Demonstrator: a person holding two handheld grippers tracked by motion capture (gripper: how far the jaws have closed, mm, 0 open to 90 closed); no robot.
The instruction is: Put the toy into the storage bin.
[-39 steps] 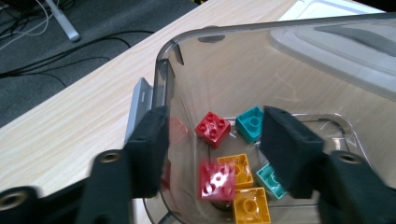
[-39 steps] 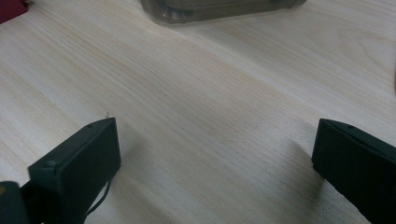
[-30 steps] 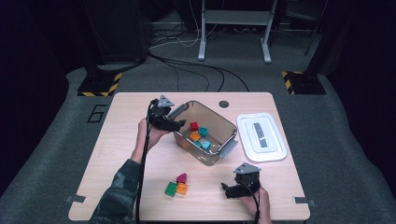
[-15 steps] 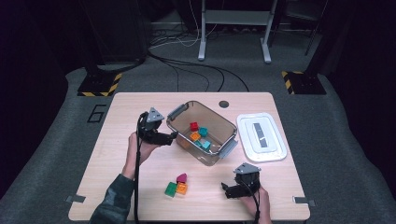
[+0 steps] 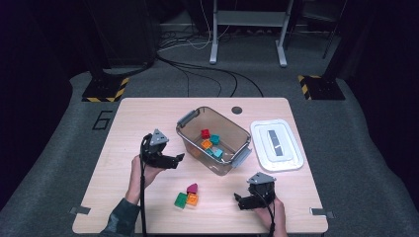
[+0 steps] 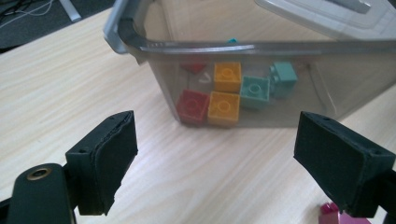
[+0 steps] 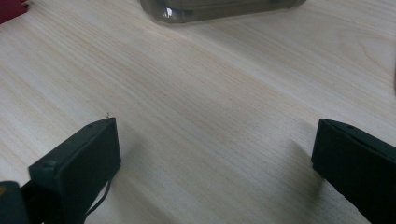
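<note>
Left of the clear smoky plastic bin [image 5: 213, 140] with grey handles the pale wooden tabletop [image 5: 128, 118] lies bare. Just right of the bin a white plastic lid [image 5: 275, 144] blocks passage. Near its front, three small blocks [image 5: 187, 196] cluster: magenta, green, orange.

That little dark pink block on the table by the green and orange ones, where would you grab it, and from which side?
Probably from above, with the jaws across its flat side faces. The dark pink block stands at the back of the cluster, touching the green block and the orange block, so its front is crowded; its rounded top looks poor for gripping. The left gripper, open and empty, is nearer.
</note>
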